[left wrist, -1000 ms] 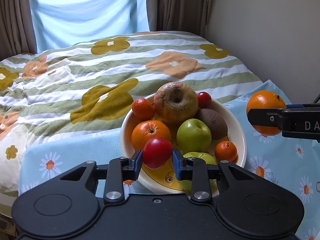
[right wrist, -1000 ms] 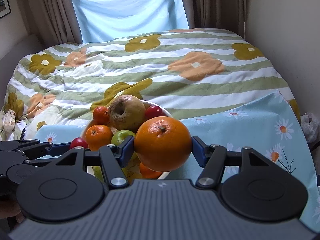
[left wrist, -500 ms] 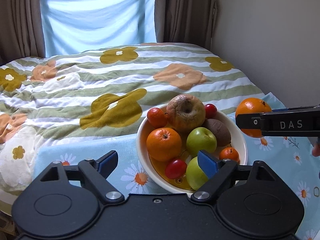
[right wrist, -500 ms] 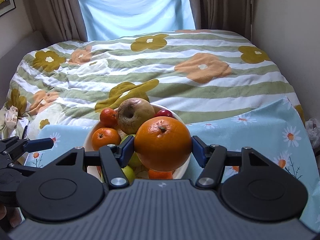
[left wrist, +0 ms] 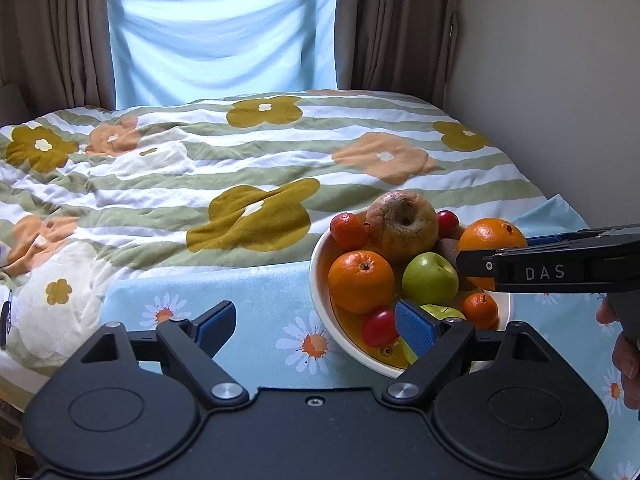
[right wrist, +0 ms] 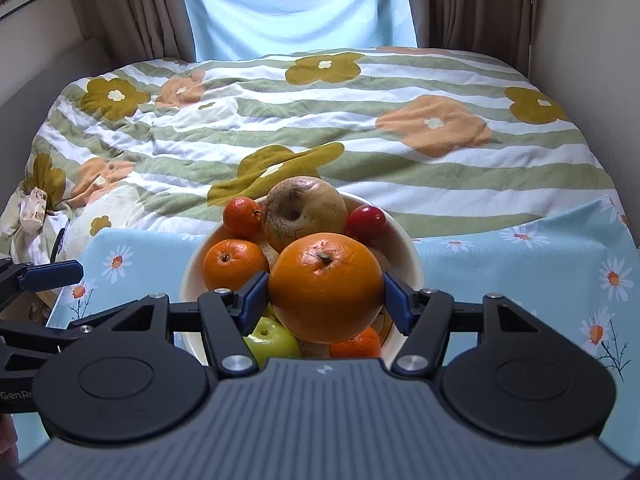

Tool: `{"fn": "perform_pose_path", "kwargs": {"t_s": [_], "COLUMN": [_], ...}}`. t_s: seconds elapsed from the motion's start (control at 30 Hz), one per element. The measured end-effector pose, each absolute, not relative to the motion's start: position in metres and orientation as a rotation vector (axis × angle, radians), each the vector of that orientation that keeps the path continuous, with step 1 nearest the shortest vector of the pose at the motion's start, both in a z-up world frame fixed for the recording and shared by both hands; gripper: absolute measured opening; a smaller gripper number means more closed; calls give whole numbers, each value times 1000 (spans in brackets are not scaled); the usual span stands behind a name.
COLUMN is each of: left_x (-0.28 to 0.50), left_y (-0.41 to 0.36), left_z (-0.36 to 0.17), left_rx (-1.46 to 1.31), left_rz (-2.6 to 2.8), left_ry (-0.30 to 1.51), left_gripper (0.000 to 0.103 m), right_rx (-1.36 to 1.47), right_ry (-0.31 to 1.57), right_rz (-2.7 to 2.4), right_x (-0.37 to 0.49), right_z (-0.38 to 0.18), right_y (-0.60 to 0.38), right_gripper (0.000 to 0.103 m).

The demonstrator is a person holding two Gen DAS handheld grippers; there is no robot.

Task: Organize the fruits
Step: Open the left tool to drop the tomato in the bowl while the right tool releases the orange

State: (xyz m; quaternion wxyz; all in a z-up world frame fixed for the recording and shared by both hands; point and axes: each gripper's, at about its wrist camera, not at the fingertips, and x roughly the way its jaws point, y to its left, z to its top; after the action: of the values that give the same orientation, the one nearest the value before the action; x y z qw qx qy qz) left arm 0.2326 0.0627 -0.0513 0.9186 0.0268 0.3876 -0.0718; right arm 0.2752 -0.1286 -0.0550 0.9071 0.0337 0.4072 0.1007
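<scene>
A white bowl (left wrist: 320,300) on a blue daisy cloth holds several fruits: a wrinkled brown apple (left wrist: 402,226), oranges, a green apple (left wrist: 430,284), small tangerines and a red tomato (left wrist: 378,327). My left gripper (left wrist: 316,326) is open and empty, low at the bowl's left front. My right gripper (right wrist: 326,300) is shut on a big orange (right wrist: 326,286) and holds it over the bowl (right wrist: 408,248); it also shows in the left wrist view (left wrist: 490,236), above the bowl's right side.
The bowl stands on a blue daisy cloth (left wrist: 240,320) at the foot of a bed with a striped flowered quilt (left wrist: 240,168). A wall (left wrist: 560,80) runs along the right. Curtains and a window lie beyond.
My left gripper let the red tomato go into the bowl, opened wide and drew back to the left. My right gripper carried the big orange leftward, over the bowl.
</scene>
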Motion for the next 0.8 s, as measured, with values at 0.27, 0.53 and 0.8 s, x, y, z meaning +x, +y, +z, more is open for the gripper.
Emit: {"fn": "perform_pose_path", "kwargs": {"t_s": [0.27, 0.53, 0.8], "left_x": [234, 238, 239], "left_y": [60, 57, 54], "left_z": [-55, -58, -59], "left_rx": [57, 60, 62], "left_rz": [-151, -157, -160], "left_ry": [800, 806, 808], "left_gripper": [90, 90, 90], "right_rx": [75, 91, 101], "right_ry": [863, 865, 874], "right_rz": [193, 176, 196], "right_x": [278, 285, 286], "right_z": [-68, -77, -79], "right_y": [-135, -144, -147], "right_gripper": [76, 77, 93]}}
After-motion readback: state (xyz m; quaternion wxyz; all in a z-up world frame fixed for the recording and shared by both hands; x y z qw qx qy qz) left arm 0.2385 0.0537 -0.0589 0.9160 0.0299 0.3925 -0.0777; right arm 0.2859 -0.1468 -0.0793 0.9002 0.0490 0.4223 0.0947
